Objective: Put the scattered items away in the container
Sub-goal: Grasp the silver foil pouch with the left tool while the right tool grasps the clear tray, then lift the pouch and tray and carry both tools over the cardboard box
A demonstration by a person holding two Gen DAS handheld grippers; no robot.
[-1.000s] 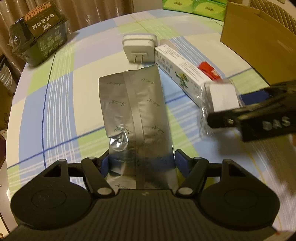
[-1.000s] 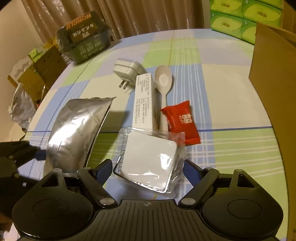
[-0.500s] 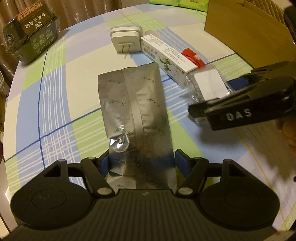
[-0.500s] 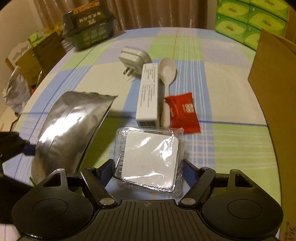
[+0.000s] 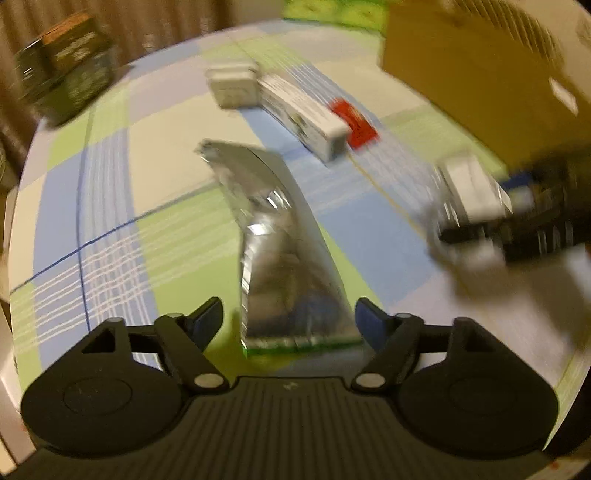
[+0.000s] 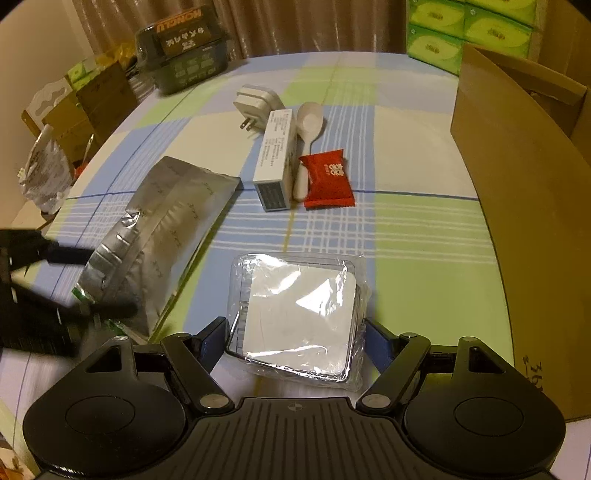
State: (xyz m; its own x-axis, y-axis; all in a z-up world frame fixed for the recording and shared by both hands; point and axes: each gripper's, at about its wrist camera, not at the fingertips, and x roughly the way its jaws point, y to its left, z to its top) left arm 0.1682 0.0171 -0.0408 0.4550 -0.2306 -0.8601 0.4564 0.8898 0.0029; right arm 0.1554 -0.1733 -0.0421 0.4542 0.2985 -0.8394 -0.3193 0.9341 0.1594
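Observation:
My left gripper [image 5: 290, 321] is shut on the near end of a silver foil pouch [image 5: 280, 240] and holds it tilted above the table; the view is blurred. The pouch also shows in the right wrist view [image 6: 162, 236]. My right gripper [image 6: 295, 339] is shut on a white square item in a clear plastic wrap [image 6: 299, 314], lifted off the table. The cardboard box [image 6: 517, 192] stands at the right, its top open. On the checked tablecloth lie a white plug adapter [image 6: 256, 105], a long white carton [image 6: 275, 158], a white spoon [image 6: 308, 136] and a red sachet [image 6: 327, 179].
A dark instant-noodle pack [image 6: 181, 55] sits at the table's far left edge. Green tissue boxes [image 6: 469, 29] stand behind the cardboard box. Boxes and bags [image 6: 62, 122] lie off the table on the left. The round table's edge curves near me.
Both grippers have risen with their loads. The foil pouch has lifted and twisted edge-on in the left wrist view. The right gripper has moved right, nearer the cardboard box.

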